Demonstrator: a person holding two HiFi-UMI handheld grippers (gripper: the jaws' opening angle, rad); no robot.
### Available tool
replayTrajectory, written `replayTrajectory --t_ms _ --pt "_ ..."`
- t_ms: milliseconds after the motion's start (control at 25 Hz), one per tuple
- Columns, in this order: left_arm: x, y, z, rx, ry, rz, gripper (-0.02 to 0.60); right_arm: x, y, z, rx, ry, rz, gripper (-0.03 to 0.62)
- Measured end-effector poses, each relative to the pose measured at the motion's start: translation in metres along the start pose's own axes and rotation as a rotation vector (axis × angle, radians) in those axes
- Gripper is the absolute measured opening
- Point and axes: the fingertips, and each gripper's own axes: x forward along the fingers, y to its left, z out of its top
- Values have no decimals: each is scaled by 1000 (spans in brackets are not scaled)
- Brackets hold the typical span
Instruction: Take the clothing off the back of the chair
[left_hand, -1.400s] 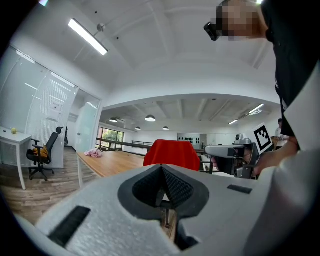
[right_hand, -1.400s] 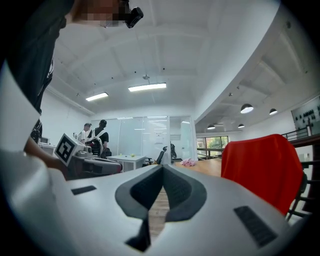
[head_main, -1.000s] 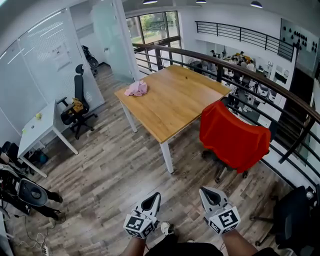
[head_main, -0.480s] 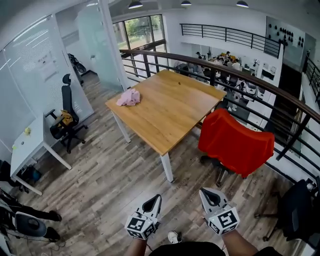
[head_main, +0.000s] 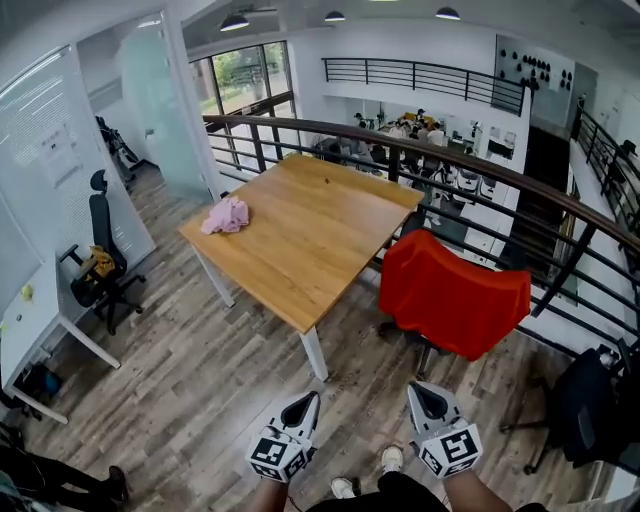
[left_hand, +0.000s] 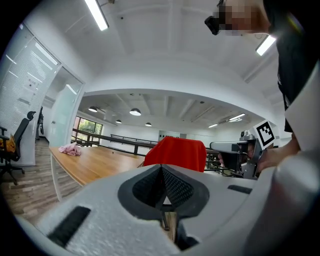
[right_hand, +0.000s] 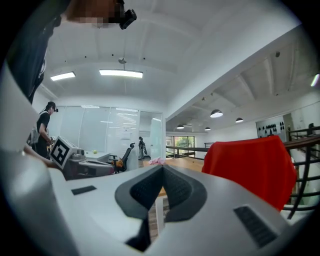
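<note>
A red garment (head_main: 452, 295) hangs over the back of an office chair (head_main: 425, 350) beside the wooden table (head_main: 300, 225); it also shows as a red shape (left_hand: 176, 153) in the left gripper view and as a red cloth (right_hand: 250, 167) in the right gripper view. My left gripper (head_main: 305, 402) and right gripper (head_main: 418, 390) are held low in front of me, both shut and empty, well short of the chair. The left gripper (left_hand: 162, 172) and the right gripper (right_hand: 162, 172) both point level toward the table and chair.
A pink cloth (head_main: 227, 214) lies on the table's far left corner. A curved railing (head_main: 470, 165) runs behind the chair. A black chair (head_main: 575, 410) stands at the right, another black chair (head_main: 98, 255) and a white desk (head_main: 35, 325) at the left.
The whole view has shifted: table and red-draped chair have slid left and slightly down in the picture as I walked. Both grippers stay shut at the bottom of the head view.
</note>
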Motion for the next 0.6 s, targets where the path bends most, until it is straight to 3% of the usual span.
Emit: replayTrajectory --t_ms 320,600 --pt "67 -6 3 29 13 -89 15 2 -64 -5 24 -12 -125 6" --pt "141 -13 9 77 41 -144 15 14 -121 -14 55 -15 -146 6"
